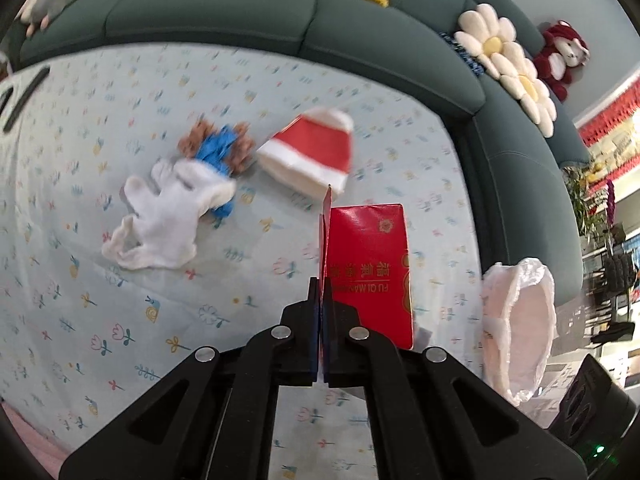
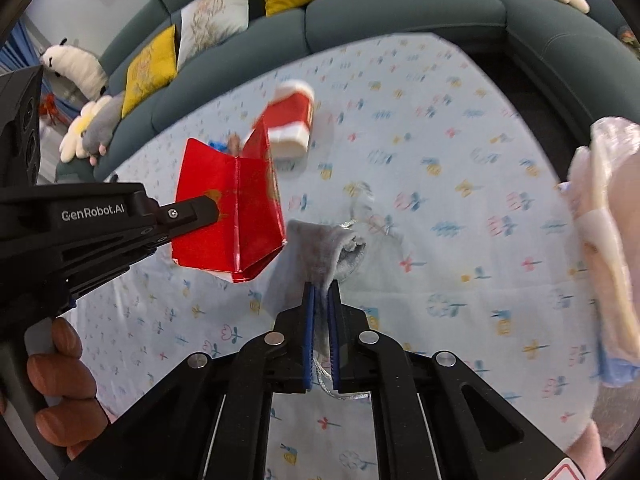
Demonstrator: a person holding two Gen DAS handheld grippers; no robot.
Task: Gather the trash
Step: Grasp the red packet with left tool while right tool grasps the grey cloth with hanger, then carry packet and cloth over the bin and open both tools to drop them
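My left gripper [image 1: 322,288] is shut on a red paper packet [image 1: 370,272] with gold lettering, held above the flowered tablecloth [image 1: 120,320]. From the right wrist view the same left gripper [image 2: 208,210] pinches that folded red packet [image 2: 236,216] from the left. My right gripper [image 2: 322,300] is shut on a grey drawstring pouch [image 2: 320,248], whose silver cord hangs between the jaws. Farther back on the cloth lie a red-and-white paper cup [image 1: 312,152] on its side, a white glove [image 1: 168,216] and a blue-and-brown scrap [image 1: 220,146].
A pale translucent plastic bag [image 1: 520,320] hangs open at the right edge, also seen as the bag [image 2: 608,240]. A dark green sofa [image 1: 280,16] with yellow cushions and plush toys curves behind the table. A hand [image 2: 60,384] holds the left gripper's handle.
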